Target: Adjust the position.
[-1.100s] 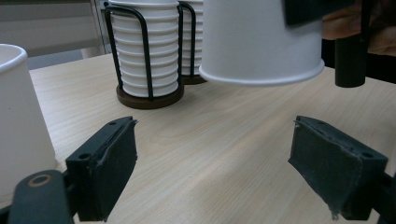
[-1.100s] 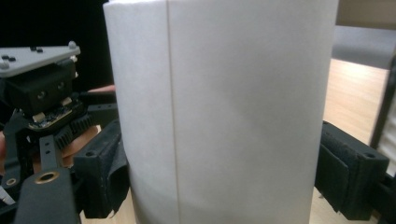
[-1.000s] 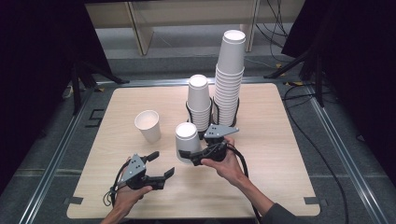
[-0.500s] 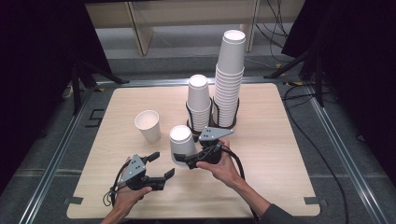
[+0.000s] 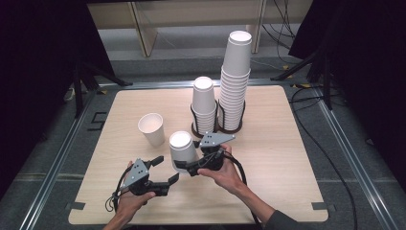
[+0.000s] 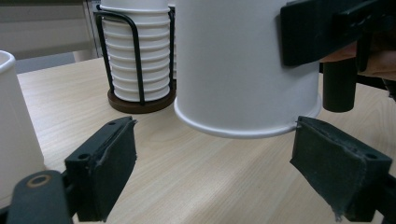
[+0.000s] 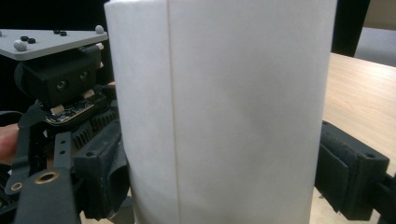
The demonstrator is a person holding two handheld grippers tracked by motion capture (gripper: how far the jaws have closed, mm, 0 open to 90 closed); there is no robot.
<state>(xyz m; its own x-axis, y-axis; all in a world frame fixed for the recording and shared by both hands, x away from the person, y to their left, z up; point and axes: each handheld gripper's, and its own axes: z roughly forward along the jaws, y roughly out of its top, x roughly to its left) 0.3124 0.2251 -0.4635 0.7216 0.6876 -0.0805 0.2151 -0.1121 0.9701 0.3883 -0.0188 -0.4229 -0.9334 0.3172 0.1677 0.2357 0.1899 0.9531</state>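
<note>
White paper cup [image 5: 182,151], upside down, clamped in right gripper [image 5: 187,165] and lifted off table [image 5: 287,163]. Left gripper [image 5: 163,170] just below-left of cup, jaws spread wide. Upright cup [image 5: 152,129] and racked stacks [image 5: 205,103] behind it.

Counter [image 5: 287,158]: pale wood-grain top with rounded corners, set in a metal frame.
Floor [image 5: 368,172]: grey, with black cables [image 5: 330,139] trailing across at the right.
Far side: light wooden furniture [image 5: 191,14] behind the counter.
Sides: dark curtains [image 5: 43,57] left and right.
Light: even, from overhead.
</note>
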